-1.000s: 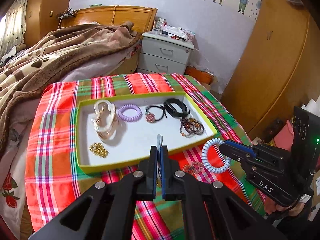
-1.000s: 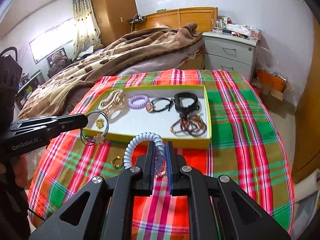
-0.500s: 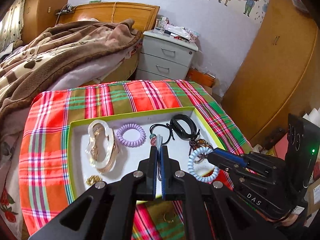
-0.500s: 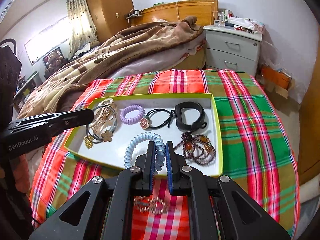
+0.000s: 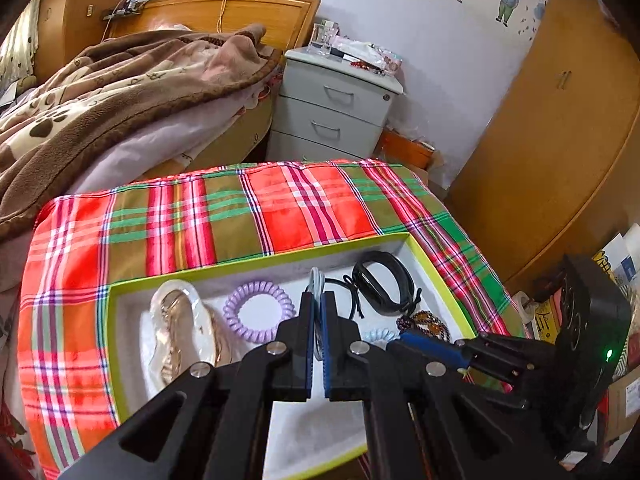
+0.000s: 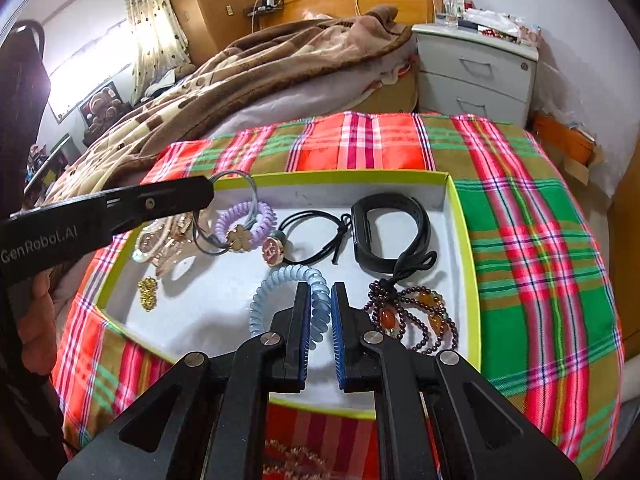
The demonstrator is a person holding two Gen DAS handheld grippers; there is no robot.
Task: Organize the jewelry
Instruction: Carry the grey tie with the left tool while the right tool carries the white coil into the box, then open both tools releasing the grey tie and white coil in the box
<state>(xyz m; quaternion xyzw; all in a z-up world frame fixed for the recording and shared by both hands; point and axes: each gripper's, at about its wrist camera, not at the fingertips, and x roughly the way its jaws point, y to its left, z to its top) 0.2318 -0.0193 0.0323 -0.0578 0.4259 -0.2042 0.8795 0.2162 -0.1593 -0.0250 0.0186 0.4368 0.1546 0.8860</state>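
A green-rimmed white tray sits on a plaid cloth. My right gripper is shut on a light blue spiral hair tie, held over the tray's middle. My left gripper is shut on a grey hair tie with a gold clover charm, hanging over the tray's left part. In the tray lie a purple spiral tie, a pale hair claw, a black band, a black cord with a charm, a beaded bracelet and a gold piece.
A sparkly bracelet lies on the plaid cloth in front of the tray, under my right gripper. A bed with a brown blanket lies behind at the left, a grey nightstand behind, a wooden wardrobe at the right.
Both grippers have moved forward from the cloth in front of the tray to over the tray, each carrying its hair tie. Both stay shut.
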